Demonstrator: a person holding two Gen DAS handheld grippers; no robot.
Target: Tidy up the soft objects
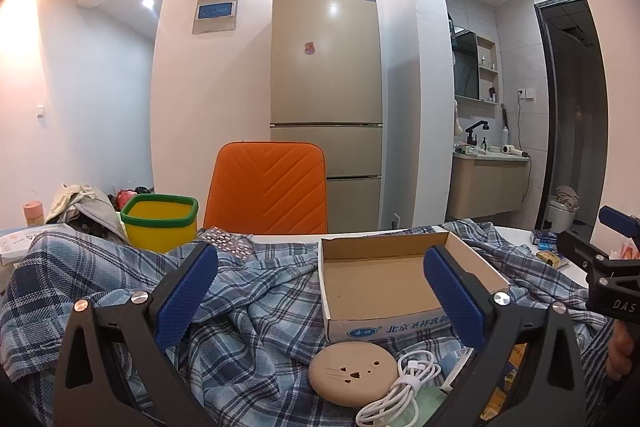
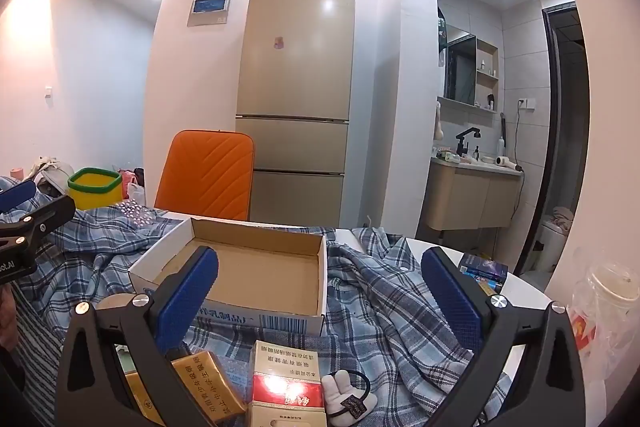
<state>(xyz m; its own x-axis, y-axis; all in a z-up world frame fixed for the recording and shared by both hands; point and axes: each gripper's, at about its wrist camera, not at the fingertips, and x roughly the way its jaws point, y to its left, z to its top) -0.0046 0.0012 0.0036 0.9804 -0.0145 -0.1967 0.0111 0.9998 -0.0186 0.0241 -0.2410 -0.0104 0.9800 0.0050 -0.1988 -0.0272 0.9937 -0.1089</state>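
Both tools are seen released: left gripper (image 1: 320, 285) and right gripper (image 2: 320, 287) spread wide, nothing held. The plaid shirt (image 1: 256, 311) is draped crumpled under and around the cardboard box (image 1: 380, 275), which stands empty. A plush hair tie (image 2: 347, 393) lies just in front of the box, beside the cigarette packs (image 2: 286, 383). The shirt is judged light, limp, non-fragile; a raised fold or the collar right of the box is best pinched. Box drag is likely if the cloth is pulled.
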